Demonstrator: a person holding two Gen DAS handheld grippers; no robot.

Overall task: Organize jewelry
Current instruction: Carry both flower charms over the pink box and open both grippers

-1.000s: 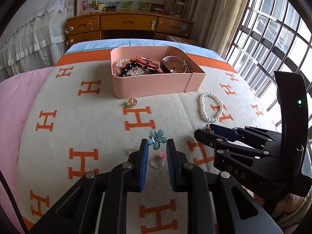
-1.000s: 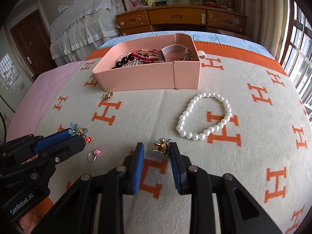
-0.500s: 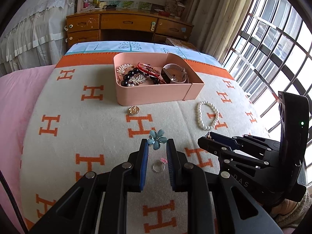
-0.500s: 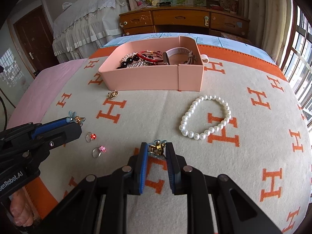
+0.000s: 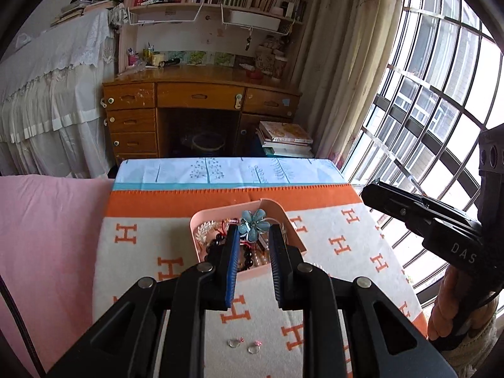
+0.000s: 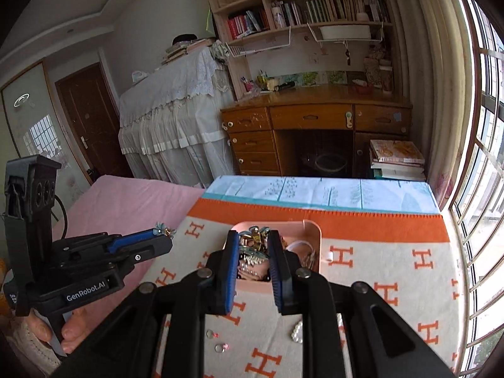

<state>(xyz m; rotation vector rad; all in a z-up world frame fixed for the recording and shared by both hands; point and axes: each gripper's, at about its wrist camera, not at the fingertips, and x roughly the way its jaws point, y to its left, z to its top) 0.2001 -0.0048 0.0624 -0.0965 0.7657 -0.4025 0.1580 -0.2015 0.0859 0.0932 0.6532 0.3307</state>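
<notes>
Left gripper clenched on the blue flower brooch, pinched at the fingertips, held in the air above the near wall of the pink tray. Right gripper clenched on the gold clip with bluish petals; its jaws have just been closing, with the clip between them. It hangs over the pink tray too, on its near-left part as the right wrist view shows it.

The tray sits on the orange-and-cream H blanket, close to the blanket's orange border. Inside the tray: a dark bead bracelet, a silver leaf brooch, red cord pieces and a white band; the rest is hidden behind the fingers, hard to sort out.

Nearer the camera than the tray, two small rings with pink stones lie side by side on the blanket, well apart from the tray. A pearl bracelet peeks out beside the right gripper's arm, also nearer than the tray, mostly covered.

In the right wrist view the left gripper appears left of the tray with the flower at its tip, a person's hand gripping the handle. Wooden desk stands beyond the bed, behind the tray.
</notes>
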